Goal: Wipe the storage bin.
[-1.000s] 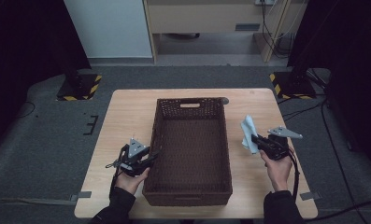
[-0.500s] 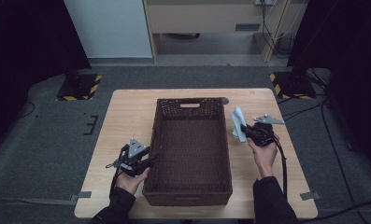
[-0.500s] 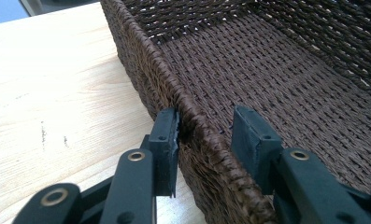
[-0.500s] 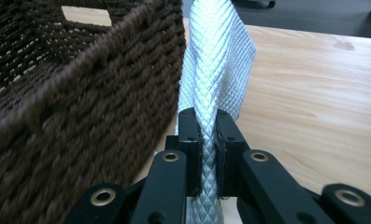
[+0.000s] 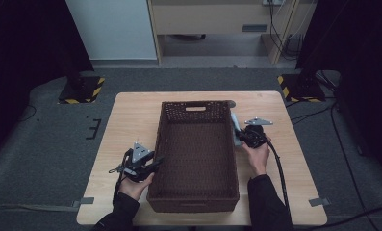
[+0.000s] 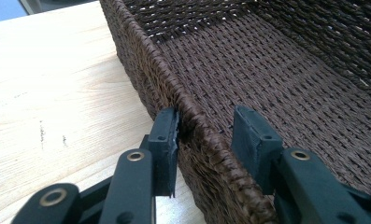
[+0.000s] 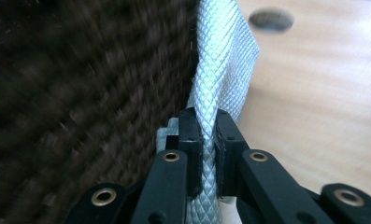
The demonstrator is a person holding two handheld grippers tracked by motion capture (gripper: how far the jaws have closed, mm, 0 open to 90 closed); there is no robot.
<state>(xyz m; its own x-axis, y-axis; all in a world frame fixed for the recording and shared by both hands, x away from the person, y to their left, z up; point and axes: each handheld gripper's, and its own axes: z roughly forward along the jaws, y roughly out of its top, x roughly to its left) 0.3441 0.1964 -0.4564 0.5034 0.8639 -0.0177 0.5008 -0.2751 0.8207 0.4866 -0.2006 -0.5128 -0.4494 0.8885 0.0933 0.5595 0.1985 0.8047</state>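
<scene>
The right gripper (image 7: 206,140) is pinching a pale blue cloth (image 7: 220,70) beside the wicker basket (image 5: 198,144); the left gripper (image 6: 204,140) is straddling its rim, jaws partly open.

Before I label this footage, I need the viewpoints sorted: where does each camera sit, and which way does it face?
High view: above the person's side, facing forward and down on table; forearms, both grippers.
Left gripper view: on left gripper, jaws astride basket wall.
Right gripper view: on right gripper, pinching pale cloth beside the basket.
All views share the basket.
</scene>
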